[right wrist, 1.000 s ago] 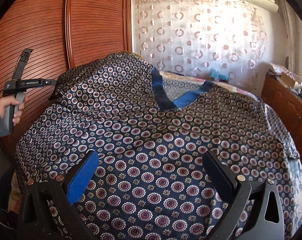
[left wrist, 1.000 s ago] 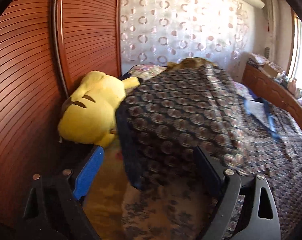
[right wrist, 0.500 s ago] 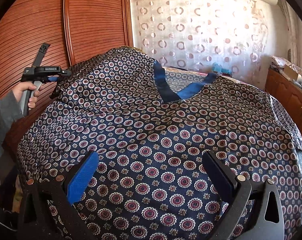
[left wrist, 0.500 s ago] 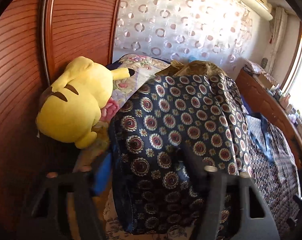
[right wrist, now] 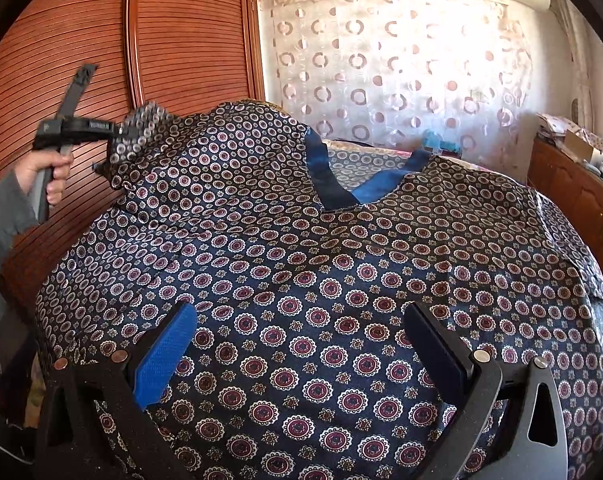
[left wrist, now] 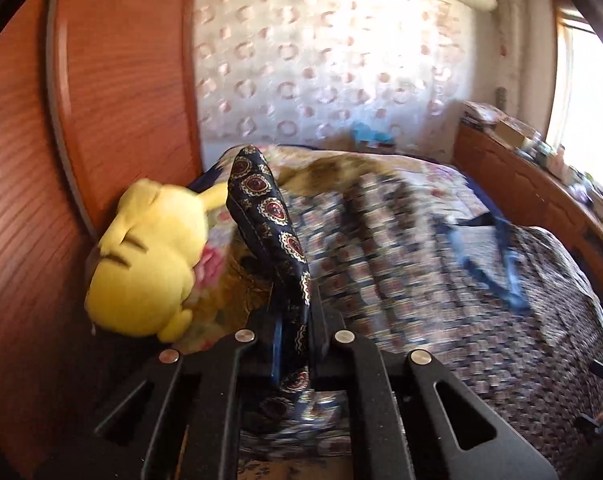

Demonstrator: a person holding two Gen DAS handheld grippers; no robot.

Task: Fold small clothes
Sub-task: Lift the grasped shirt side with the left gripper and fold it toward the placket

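Dark navy satin top [right wrist: 301, 280] with red-and-white medallion print and a plain blue V-neck band [right wrist: 341, 184], spread wide across the bed, filling nearly the whole right wrist view. Directly beneath and ahead of the right gripper [right wrist: 301, 356], neckline farthest from it. Right gripper jaws spread wide, blue-padded finger [right wrist: 161, 360] on one side, dark finger [right wrist: 433, 356] on the other, cloth showing between them; contact with the cloth impossible to judge.

One edge of the same top [left wrist: 273, 240] pinched in the left gripper [left wrist: 293, 344], jaws closed almost together on a bunched fold running up and away from the fingertips. Rest of the garment blurred, off to the right of that gripper. From the right wrist view, left gripper [right wrist: 81, 130] seen far left, raised above the bed, gripped by a hand [right wrist: 49, 176] in a grey sleeve, lifted corner of cloth blurred at its tip.

Yellow plush toy [left wrist: 149, 260] just left of the left gripper, beside the pinched fold, against the reddish slatted wooden wardrobe [left wrist: 101, 100]. Sheer white curtain with ring pattern [right wrist: 401, 68] beyond the bed, wooden sideboard [left wrist: 541, 196] along the right.
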